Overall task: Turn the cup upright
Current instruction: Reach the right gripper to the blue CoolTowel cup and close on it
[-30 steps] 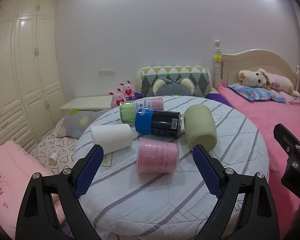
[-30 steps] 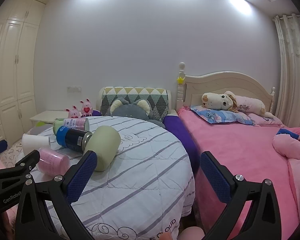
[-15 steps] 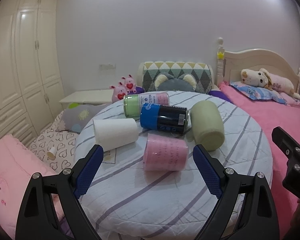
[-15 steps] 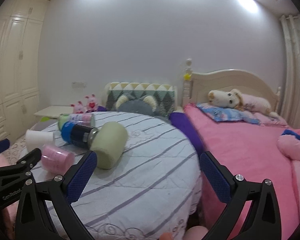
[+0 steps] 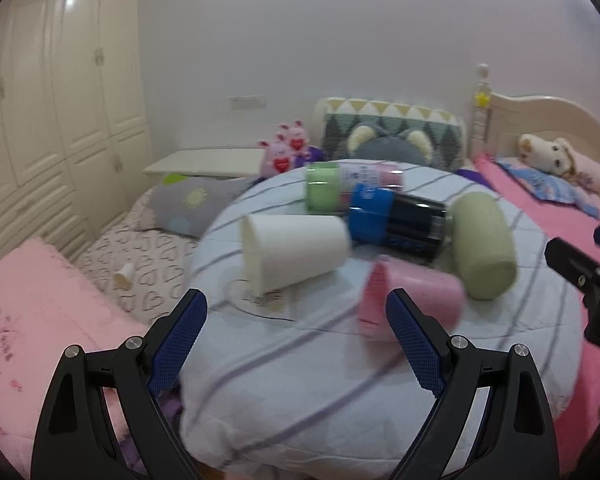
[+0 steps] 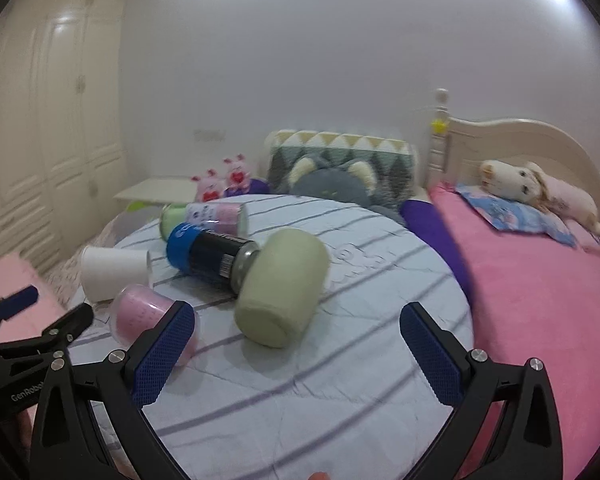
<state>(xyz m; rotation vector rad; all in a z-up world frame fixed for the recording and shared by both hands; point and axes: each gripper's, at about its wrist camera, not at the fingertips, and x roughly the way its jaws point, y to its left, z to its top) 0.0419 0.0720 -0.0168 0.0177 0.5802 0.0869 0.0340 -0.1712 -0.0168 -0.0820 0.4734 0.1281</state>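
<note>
Several cups lie on their sides on a round table with a striped cloth (image 5: 320, 364). A white cup (image 5: 292, 252) lies at the left, a pink cup (image 5: 412, 292) in front, an olive cup (image 5: 482, 244) at the right, a blue-and-black cup (image 5: 396, 224) and a green-and-pink cup (image 5: 352, 188) behind. My left gripper (image 5: 296, 340) is open and empty, just short of the white and pink cups. My right gripper (image 6: 296, 354) is open and empty, before the olive cup (image 6: 282, 284); the white cup (image 6: 114, 274) and pink cup (image 6: 140, 316) lie to its left.
A pink bed (image 6: 540, 280) with a plush dog (image 6: 536, 188) stands to the right. A white wardrobe (image 5: 52, 120) lines the left wall. A low white table (image 5: 208, 160), plush pigs (image 5: 286, 152) and a patterned cushion (image 5: 392, 132) lie behind the table.
Both grippers have moved closer to the table, and the left one has swung left. The cups look larger and have not moved. Both grippers stay open.
</note>
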